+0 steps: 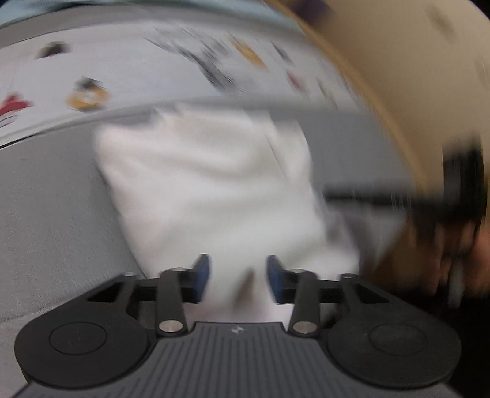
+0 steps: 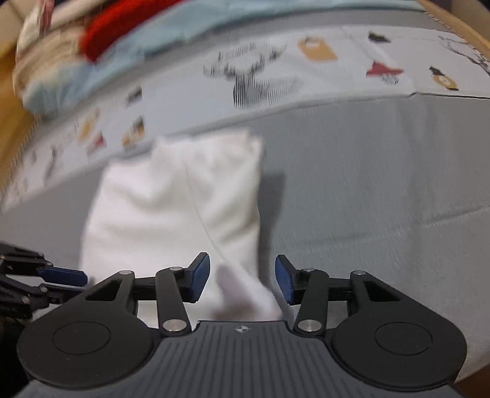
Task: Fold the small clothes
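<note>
A small white garment [image 1: 208, 196] lies folded on the grey bed surface [image 1: 46, 214]; it also shows in the right wrist view [image 2: 174, 211]. My left gripper [image 1: 238, 277] is open, its blue pads on either side of the garment's near edge. My right gripper [image 2: 242, 280] is open too, with the garment's near right corner between its pads. The left gripper also shows at the left edge of the right wrist view [image 2: 58, 280]. The right gripper appears as a dark blur at the right of the left wrist view [image 1: 453, 208]. Both views are motion-blurred.
A white printed sheet with small pictures [image 2: 306, 70] lies beyond the garment. A pile of clothes, red [image 2: 122, 24] and light blue [image 2: 92, 76], sits at the back left. A wooden bed frame [image 1: 382, 76] runs along the right.
</note>
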### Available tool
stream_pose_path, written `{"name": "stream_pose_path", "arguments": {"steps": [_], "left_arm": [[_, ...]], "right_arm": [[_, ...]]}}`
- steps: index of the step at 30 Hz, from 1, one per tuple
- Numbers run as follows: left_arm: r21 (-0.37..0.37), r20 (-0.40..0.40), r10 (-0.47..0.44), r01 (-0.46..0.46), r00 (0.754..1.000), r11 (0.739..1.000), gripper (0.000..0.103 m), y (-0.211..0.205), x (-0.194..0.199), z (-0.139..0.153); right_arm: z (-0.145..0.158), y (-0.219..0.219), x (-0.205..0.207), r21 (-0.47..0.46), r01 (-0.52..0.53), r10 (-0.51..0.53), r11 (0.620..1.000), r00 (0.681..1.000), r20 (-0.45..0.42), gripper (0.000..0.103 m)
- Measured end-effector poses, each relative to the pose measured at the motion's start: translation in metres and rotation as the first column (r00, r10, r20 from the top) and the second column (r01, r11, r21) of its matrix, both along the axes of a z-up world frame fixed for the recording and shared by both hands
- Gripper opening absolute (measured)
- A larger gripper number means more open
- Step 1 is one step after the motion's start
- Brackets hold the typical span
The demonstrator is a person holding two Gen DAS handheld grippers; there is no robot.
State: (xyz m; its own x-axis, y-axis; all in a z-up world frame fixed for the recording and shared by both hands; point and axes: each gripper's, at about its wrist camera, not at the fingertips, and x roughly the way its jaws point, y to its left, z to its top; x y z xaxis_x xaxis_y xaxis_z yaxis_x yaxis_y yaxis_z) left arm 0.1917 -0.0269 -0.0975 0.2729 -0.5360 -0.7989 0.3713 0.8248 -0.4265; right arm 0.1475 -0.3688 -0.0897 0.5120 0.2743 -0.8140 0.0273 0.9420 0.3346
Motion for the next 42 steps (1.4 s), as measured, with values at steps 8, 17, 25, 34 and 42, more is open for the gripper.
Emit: {"name": "stream_pose_path", "arguments": {"steps": [8,17,25,34,42], "left_arm": [[-0.005,-0.199,0.42,-0.429,0.885,0.903,0.062,0.049,0.044,-0.032],[-0.012,-0.305,0.449,-0.475,0.84,0.88,0.062,0.049,0.072,-0.055],[-0.023,-0.232,0.38,-0.396,0.895,0.918,0.028,0.038,0.087,-0.058],[-0.084,0.117,0.426,-0.418,0.897,0.904,0.024,0.064,0.092,0.015],[-0.12,0.248,0.508,-0.494,0.825,0.861,0.042,0.094,0.099,0.04]], "right_arm": [[-0.033,-0.006,0.033,0.097,0.15,-0.136,0.984,0.981,-0.135,0.053],[-0.051,-0.003,0.053,0.162,0.179,-0.149,0.97,0.972,-0.18,0.055],[-0.045,0.008,0.062,0.17,0.148,-0.125,0.974,0.983,-0.135,0.027],[-0.003,0.038,0.077,0.277,0.074,-0.105,0.958,0.989,0.1,0.018],[0.005,0.058,0.106,0.112,0.147,-0.163,0.983,0.974,0.156,0.032]]}}
